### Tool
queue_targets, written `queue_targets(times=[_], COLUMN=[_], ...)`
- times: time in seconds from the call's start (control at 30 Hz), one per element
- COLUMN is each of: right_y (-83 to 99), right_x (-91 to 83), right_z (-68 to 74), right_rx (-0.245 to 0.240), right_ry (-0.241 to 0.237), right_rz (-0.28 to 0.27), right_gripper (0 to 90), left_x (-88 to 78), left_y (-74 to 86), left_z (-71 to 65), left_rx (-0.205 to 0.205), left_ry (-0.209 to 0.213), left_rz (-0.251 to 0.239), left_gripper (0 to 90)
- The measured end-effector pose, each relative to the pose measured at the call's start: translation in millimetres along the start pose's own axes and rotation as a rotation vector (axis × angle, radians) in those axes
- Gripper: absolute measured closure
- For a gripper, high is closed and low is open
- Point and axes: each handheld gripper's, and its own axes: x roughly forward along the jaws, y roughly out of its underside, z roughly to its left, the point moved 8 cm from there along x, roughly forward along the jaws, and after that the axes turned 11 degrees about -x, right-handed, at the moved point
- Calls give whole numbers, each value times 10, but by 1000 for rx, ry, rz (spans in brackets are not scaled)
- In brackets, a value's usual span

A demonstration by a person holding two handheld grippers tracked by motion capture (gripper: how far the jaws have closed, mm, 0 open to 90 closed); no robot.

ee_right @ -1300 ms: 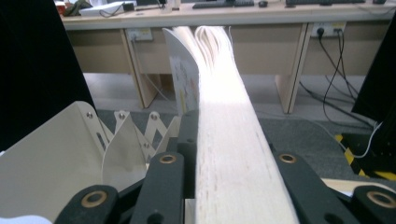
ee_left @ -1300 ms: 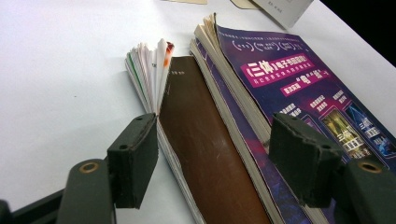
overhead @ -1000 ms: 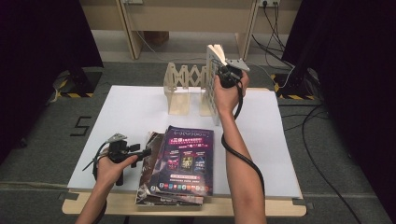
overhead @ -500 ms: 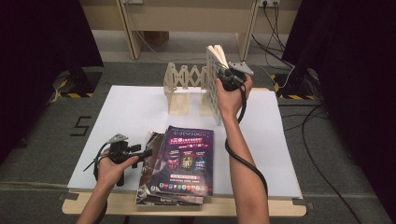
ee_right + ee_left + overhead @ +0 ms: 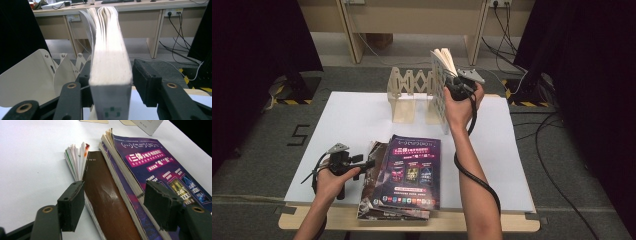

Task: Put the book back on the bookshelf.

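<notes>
Left gripper (image 5: 362, 162): my fingers (image 5: 71, 205) stand apart, straddling the stacked magazines' (image 5: 404, 177) edge on the worktop (image 5: 352, 115); closing could crumple fanned pages.
Right gripper (image 5: 452, 87): my fingers grip a thick book (image 5: 110, 62) upright by the expandable book rack (image 5: 412, 97); it may slip or snag.
</notes>
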Motion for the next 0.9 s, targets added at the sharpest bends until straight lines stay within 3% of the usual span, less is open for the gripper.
queue_targets(times=[0.43, 0.9], right_y=[61, 167], right_x=[-107, -341], right_z=[39, 40], right_rx=[-17, 10], right_ry=[-2, -45], right_rz=[9, 23], right_gripper=[534, 519], left_x=[1, 27], left_y=[4, 16], left_z=[-33, -186], left_rx=[4, 31], left_ry=[7, 26], left_rz=[2, 11], left_gripper=[322, 326])
